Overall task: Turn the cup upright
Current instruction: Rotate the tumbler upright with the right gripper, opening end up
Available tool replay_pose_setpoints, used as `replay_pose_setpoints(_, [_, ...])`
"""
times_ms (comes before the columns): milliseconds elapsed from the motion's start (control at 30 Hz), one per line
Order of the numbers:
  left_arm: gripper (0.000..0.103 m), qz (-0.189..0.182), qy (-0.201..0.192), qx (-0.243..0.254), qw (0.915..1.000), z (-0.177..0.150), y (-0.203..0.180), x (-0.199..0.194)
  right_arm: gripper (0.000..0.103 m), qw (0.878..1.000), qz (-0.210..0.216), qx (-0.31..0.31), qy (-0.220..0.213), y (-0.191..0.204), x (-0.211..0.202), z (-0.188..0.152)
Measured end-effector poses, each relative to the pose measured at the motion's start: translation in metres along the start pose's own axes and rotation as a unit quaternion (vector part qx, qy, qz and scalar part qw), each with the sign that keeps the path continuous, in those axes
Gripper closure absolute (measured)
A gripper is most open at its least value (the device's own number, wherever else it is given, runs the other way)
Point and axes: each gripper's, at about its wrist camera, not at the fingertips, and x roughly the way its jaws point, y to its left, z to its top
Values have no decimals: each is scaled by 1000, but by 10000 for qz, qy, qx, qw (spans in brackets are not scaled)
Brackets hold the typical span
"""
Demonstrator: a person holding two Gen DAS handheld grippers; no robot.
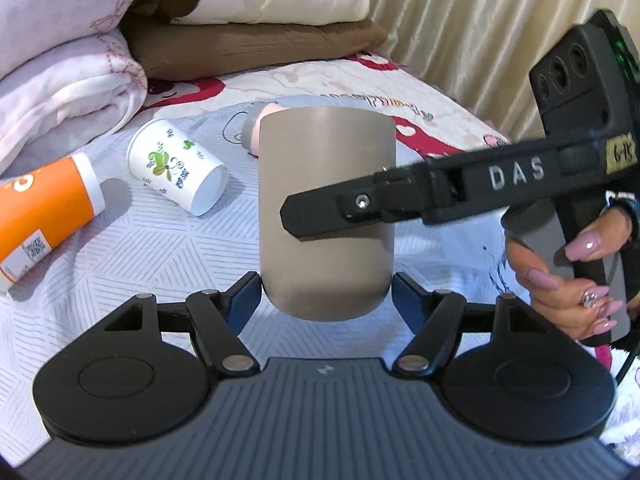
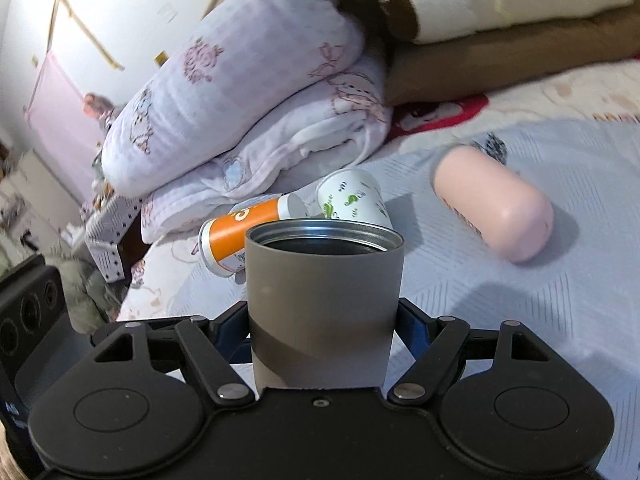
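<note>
A taupe metal-lined cup (image 1: 326, 216) is held upright, its open mouth up in the right wrist view (image 2: 324, 280). My left gripper (image 1: 326, 298) has its blue pads at both sides of the cup's rounded bottom; I cannot tell if they press on it. My right gripper (image 2: 322, 332) is shut on the cup's body. In the left wrist view the right gripper's black finger (image 1: 360, 204) crosses the cup's front from the right, with the hand holding it (image 1: 568, 280).
On the patterned bedspread (image 1: 160, 248) lie a white paper cup with green print (image 1: 178, 170), an orange and white tube (image 1: 44, 208) and a pink capsule-shaped bottle (image 2: 494, 204). Folded blankets and pillows (image 2: 240, 92) are stacked behind. A curtain (image 1: 480, 32) hangs at the right.
</note>
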Motion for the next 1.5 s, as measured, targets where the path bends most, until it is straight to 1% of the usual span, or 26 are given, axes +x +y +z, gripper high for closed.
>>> replay_pose_setpoints(133, [32, 152, 15, -38, 9999, 0, 8, 9, 22, 9977, -124, -663, -33, 13, 11, -1])
replay_pose_setpoints(267, [32, 262, -155, 41, 9995, -1, 13, 16, 22, 9898, -200, -1391, -210, 24, 18, -4])
replay_pose_setpoints(433, [32, 305, -368, 40, 9988, -3, 16, 25, 22, 9836, -290, -1719, -456, 22, 22, -3])
replay_pose_setpoints(567, [33, 455, -354, 117, 9983, -6, 14, 37, 22, 9780, -416, -1979, -505, 21, 28, -5])
replay_pose_setpoints(600, [33, 479, -330, 166, 9982, -7, 13, 39, 22, 9768, -446, -2031, -512, 21, 29, -7])
replay_pose_setpoints(767, [33, 544, -291, 306, 9976, -12, 11, 50, 22, 9782, -450, -1949, -554, 11, 33, -16])
replay_pose_setpoints(967, [33, 838, -377, 832, 9923, -20, -3, 53, 22, 9755, -466, -1977, -845, 6, 28, -31])
replay_pose_setpoints(1067, [33, 900, -402, 918, 9909, -26, -6, 53, 22, 9728, -506, -2039, -972, 8, 25, -40])
replay_pose_setpoints(1167, [33, 901, -363, 870, 9915, -27, -6, 52, 22, 9715, -522, -2077, -1019, 9, 23, -43])
replay_pose_setpoints(1267, [32, 1043, -364, 1069, 9881, -31, -11, 51, 22, 9692, -570, -2138, -1079, 11, 21, -46])
replay_pose_setpoints(1400, [33, 1178, -348, 1162, 9856, -37, -12, 45, 22, 9629, -662, -2407, -1022, 19, 24, -49])
replay_pose_setpoints(1500, [34, 1125, -367, 1069, 9872, -38, -10, 39, 22, 9624, -708, -2460, -910, 23, 30, -45])
